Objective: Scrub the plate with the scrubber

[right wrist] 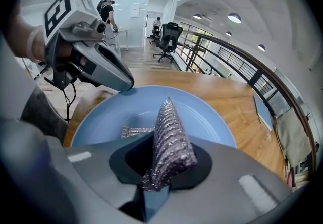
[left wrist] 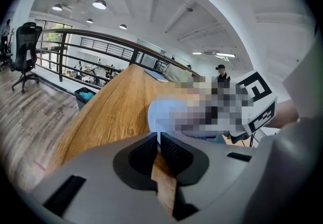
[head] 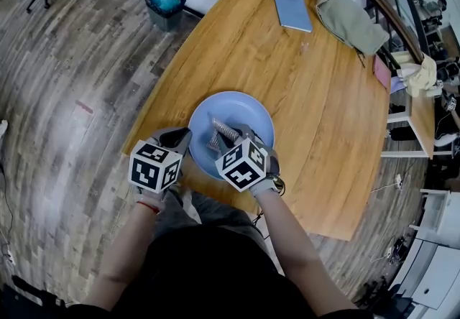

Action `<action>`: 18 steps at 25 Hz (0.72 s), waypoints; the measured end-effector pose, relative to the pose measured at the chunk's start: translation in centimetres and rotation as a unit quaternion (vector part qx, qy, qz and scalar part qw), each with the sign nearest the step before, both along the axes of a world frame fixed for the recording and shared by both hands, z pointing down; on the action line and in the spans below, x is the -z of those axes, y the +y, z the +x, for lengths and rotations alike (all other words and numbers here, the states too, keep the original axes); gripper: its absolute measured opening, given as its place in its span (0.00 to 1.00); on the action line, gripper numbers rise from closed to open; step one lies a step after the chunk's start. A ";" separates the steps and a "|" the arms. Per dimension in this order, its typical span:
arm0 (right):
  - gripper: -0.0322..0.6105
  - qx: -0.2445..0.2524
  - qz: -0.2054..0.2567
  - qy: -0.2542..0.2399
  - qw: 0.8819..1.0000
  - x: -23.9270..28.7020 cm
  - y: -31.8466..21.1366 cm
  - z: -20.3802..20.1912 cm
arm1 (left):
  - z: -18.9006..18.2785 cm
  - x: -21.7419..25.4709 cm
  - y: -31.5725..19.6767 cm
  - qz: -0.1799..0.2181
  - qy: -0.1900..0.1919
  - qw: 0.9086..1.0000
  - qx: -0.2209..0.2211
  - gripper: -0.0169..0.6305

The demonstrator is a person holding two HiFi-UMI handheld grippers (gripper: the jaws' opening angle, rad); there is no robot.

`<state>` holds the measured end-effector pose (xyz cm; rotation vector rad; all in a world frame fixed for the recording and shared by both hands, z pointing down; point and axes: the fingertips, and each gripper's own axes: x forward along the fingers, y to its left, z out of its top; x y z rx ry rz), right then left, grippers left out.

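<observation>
**Plate-scrubbing station: contents, largest first**

- Desk (head: 302, 95): wooden top. The task's things sit at its 6 o'clock edge, nearest the person.
- Plate (head: 248, 109): pale blue, lying flat. Likely stiff, smooth and breakable, and it may slide on the wood. Best steadied by its rim.
- Left tool (left wrist: 158, 140): at the plate's 8 o'clock rim. The jaws are drawn nearly together, apparently pinching that rim.
- Right tool (right wrist: 161, 150): over the plate's 6 o'clock half, clenched on the scrubber.
- Scrubber (right wrist: 170, 134): silvery metal mesh, folded into a ridge that stands out past the jaws above the plate's centre. Probably light, soft and springy, so it wants a firm grip at its base to leave the free end for rubbing.
</observation>
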<state>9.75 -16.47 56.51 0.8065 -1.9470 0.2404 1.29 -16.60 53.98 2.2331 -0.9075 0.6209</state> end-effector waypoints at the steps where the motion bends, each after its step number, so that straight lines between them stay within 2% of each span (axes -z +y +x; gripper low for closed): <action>1: 0.15 0.002 0.001 -0.002 1.000 0.0 -0.2 -0.2 | 0.0 0.0 0.0 0.000 -0.001 1.000 0.001 0.05; 7: 0.15 0.006 0.014 -0.006 1.000 0.1 -2.1 -0.5 | 0.1 0.0 0.1 0.000 -0.003 1.000 0.005 0.05; 18: 0.15 -0.021 0.022 -0.006 1.000 0.0 -5.6 0.4 | -0.1 0.0 0.1 0.002 -0.015 1.000 0.013 0.05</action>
